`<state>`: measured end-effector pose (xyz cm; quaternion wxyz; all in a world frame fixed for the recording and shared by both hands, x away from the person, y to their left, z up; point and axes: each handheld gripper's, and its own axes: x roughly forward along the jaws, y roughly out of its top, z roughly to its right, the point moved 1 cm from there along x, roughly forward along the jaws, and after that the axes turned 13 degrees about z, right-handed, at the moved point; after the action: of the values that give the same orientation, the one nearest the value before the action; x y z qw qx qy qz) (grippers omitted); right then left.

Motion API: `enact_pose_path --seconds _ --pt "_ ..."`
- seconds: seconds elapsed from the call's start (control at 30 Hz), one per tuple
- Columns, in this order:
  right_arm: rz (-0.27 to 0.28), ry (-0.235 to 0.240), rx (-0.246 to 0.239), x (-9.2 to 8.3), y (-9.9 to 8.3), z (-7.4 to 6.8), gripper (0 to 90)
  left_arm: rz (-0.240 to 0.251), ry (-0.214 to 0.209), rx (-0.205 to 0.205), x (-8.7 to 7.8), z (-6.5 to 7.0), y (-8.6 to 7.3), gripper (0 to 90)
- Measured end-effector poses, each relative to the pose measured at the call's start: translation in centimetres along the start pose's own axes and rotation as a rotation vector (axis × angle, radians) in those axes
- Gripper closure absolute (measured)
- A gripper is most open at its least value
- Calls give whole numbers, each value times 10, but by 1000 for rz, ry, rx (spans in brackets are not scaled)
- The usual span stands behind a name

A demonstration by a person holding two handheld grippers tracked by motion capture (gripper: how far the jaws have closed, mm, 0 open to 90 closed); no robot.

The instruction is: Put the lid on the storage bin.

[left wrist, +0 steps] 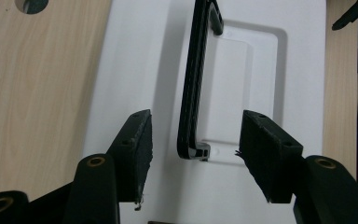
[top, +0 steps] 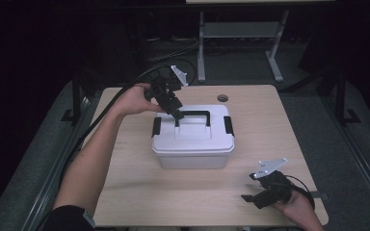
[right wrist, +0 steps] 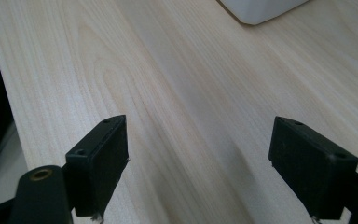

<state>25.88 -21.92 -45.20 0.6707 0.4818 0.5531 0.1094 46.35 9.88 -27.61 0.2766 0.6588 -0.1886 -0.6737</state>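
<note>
A white lidded box (top: 193, 139) stands in the middle of the wooden table (top: 135, 183), with a black handle (top: 192, 115) standing up on its lid and black latches at both ends. My left gripper (top: 177, 115) hangs over the handle's left end. In the left gripper view its jaws are open, and the handle's end (left wrist: 191, 116) lies between the pads without touching either. My right gripper (top: 249, 198) rests low at the table's near right corner, open, with bare wood between its pads (right wrist: 100, 163).
A round cable hole (top: 222, 97) sits in the table behind the box. A corner of the white box (right wrist: 261, 9) shows ahead of the right gripper. A grey desk frame (top: 241, 38) stands on the floor beyond the table.
</note>
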Motion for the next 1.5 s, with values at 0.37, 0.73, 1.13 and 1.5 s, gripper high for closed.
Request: enact_pose_path --seconds 0.37,0.73,1.13,1.5 --pt "5 -1 1 -1 -1 1 190 10 12 -23 -6 5 -11 396" --pt "1 6 -10 1 -1 1 190 23 43 -32 -22 12 -25 361" --pt "-7 9 -7 4 -2 2 190 36 61 -40 -34 19 -42 347" --pt "-22 20 -7 10 0 1 191 46 86 -59 -46 25 -62 334"
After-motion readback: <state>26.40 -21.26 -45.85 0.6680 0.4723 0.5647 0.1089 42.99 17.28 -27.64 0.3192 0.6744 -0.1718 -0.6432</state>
